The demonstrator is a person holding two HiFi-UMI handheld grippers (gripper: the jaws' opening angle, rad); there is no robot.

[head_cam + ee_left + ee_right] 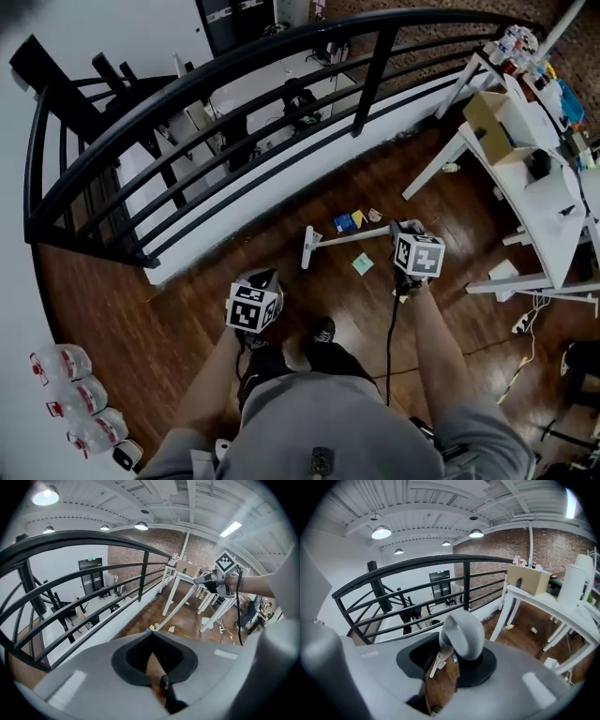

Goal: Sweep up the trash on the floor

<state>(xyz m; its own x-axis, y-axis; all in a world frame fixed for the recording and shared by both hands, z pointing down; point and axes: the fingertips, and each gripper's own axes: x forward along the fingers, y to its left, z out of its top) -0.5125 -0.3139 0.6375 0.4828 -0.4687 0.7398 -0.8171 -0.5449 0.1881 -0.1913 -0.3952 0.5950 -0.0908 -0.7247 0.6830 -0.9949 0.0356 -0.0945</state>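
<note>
A white broom (352, 236) slants down to the wooden floor, its head (307, 247) by the railing's base. My right gripper (405, 230) is shut on the broom's rounded grey handle top (461, 634). The same gripper (211, 581) also shows in the left gripper view, with the pole (176, 606) running down from it. Trash lies beside the pole: a blue box (344, 223), a yellow scrap (357, 218) and a green note (363, 264). My left gripper (255, 281) hangs to the left over bare floor. Its tips (151, 637) meet, and a thin dark thing I cannot identify sits at the base of the gap.
A curved black railing (281, 56) bounds the floor at the back and left. White tables (534, 187) with a cardboard box (492, 127) stand at the right, above a power strip and cables (520, 323). Plastic bottles (75, 394) lie at the lower left. The person's shoe (323, 330) is just behind the grippers.
</note>
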